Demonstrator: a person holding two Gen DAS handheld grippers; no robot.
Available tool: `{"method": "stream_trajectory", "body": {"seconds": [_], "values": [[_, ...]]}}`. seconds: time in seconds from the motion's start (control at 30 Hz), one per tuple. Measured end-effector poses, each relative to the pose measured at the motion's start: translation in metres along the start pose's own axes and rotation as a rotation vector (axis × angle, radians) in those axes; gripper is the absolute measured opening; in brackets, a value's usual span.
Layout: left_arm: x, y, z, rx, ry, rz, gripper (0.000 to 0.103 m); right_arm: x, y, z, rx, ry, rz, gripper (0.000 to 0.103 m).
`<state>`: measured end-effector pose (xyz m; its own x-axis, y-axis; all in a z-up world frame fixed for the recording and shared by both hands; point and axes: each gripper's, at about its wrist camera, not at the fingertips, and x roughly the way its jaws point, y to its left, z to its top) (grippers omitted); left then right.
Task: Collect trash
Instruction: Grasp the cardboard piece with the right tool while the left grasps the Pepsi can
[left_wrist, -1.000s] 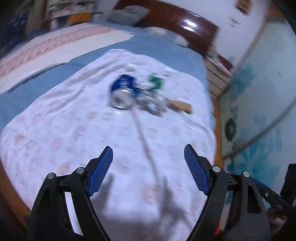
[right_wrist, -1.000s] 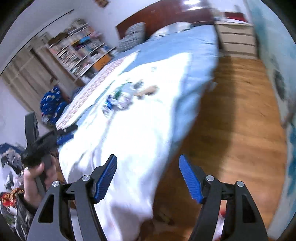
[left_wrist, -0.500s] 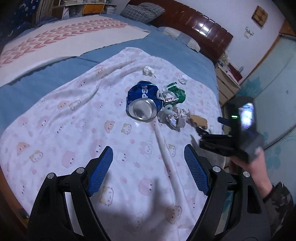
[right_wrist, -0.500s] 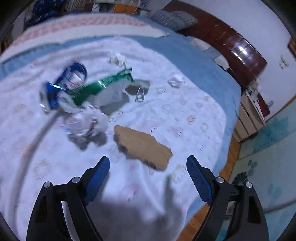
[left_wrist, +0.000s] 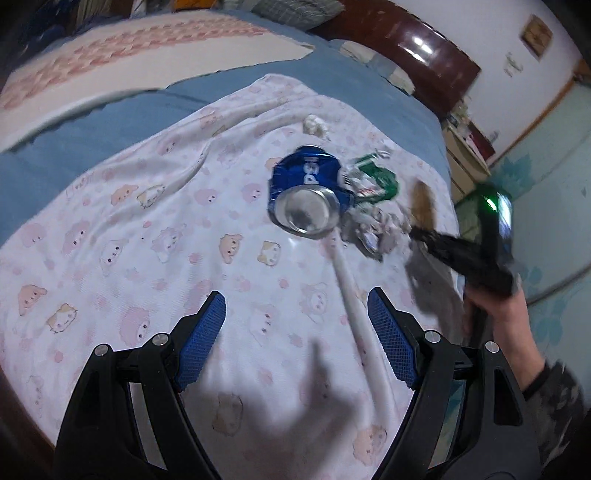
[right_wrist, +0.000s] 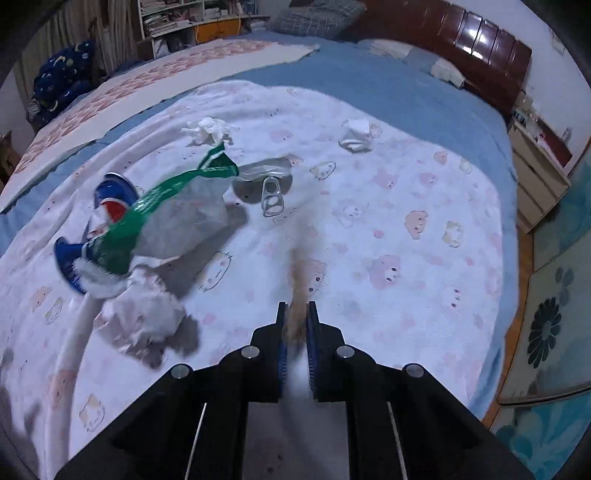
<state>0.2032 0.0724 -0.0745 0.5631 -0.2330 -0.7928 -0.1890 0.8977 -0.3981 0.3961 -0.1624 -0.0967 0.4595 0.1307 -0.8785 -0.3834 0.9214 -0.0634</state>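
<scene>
Right wrist | right gripper (right_wrist: 295, 317) clamped on brown cardboard scrap (right_wrist: 301, 280), long axis pointing away | left gripper (left_wrist: 295, 314) agape

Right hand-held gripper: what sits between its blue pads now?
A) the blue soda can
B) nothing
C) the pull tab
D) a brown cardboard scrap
D: the right hand-held gripper has closed on the brown cardboard scrap, seen edge-on; the blue soda can and pull tab lie apart on the blanket.
</scene>
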Motion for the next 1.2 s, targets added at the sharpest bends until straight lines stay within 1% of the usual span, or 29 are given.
{"method": "stream_trajectory", "body": {"seconds": [0.07,0.13,0.2,0.27,0.33,0.37,0.4,0.43,0.53,0.57,0.67,0.8,0.83,0.87,0.9,1.03,1.1,1.2], "values": [[0.007,0.006,0.008,-0.027,0.002,-0.006,0.079,-0.01,0.004,-0.008,-0.018,-0.007,0.019,0.01],[0.016,0.011,0.019,-0.042,-0.013,-0.005,0.079,-0.019,0.006,-0.015,-0.032,-0.026,0.027,0.008],[0.027,0.012,0.028,-0.05,-0.025,0.001,0.079,-0.032,0.002,-0.022,-0.011,-0.044,0.064,0.007],[0.036,0.008,0.036,-0.034,-0.026,0.003,0.079,-0.046,0.001,-0.029,-0.004,-0.065,0.094,0.006],[0.043,0.002,0.044,0.0,-0.025,-0.014,0.079,-0.059,0.003,-0.038,-0.005,-0.082,0.112,0.006],[0.047,-0.002,0.047,0.026,-0.023,-0.022,0.079,-0.068,0.005,-0.046,-0.001,-0.091,0.131,0.006],[0.055,-0.009,0.053,0.079,-0.017,-0.024,0.079,-0.076,0.007,-0.053,0.006,-0.1,0.149,0.006],[0.059,-0.013,0.055,0.113,-0.019,-0.015,0.079,-0.084,0.008,-0.06,0.013,-0.108,0.169,0.006],[0.077,-0.029,0.059,0.251,-0.016,0.059,0.079,-0.1,0.013,-0.084,0.037,-0.119,0.213,0.006],[0.083,-0.034,0.059,0.285,-0.007,0.068,0.079,-0.103,0.014,-0.093,0.049,-0.11,0.24,0.006],[0.102,-0.047,0.056,0.368,0.024,0.055,0.079,-0.109,0.019,-0.115,0.062,-0.101,0.252,0.006],[0.121,-0.062,0.054,0.464,0.022,0.141,0.08,-0.113,0.028,-0.135,0.051,-0.095,0.23,0.006],[0.124,-0.062,0.056,0.467,0.017,0.151,0.08,-0.115,0.031,-0.138,0.04,-0.097,0.222,0.006],[0.125,-0.058,0.058,0.448,0.014,0.136,0.077,-0.118,0.033,-0.141,0.041,-0.103,0.226,0.006],[0.125,-0.053,0.06,0.413,0.013,0.116,0.07,-0.12,0.035,-0.144,0.046,-0.107,0.231,0.006],[0.118,-0.034,0.068,0.292,-0.012,0.02,0.07,-0.127,0.041,-0.152,0.063,-0.114,0.247,0.006],[0.112,-0.028,0.069,0.258,-0.035,-0.003,0.069,-0.128,0.043,-0.155,0.073,-0.11,0.263,0.006],[0.102,-0.027,0.071,0.248,-0.054,-0.01,0.069,-0.13,0.047,-0.158,0.073,-0.113,0.262,0.006]]}}
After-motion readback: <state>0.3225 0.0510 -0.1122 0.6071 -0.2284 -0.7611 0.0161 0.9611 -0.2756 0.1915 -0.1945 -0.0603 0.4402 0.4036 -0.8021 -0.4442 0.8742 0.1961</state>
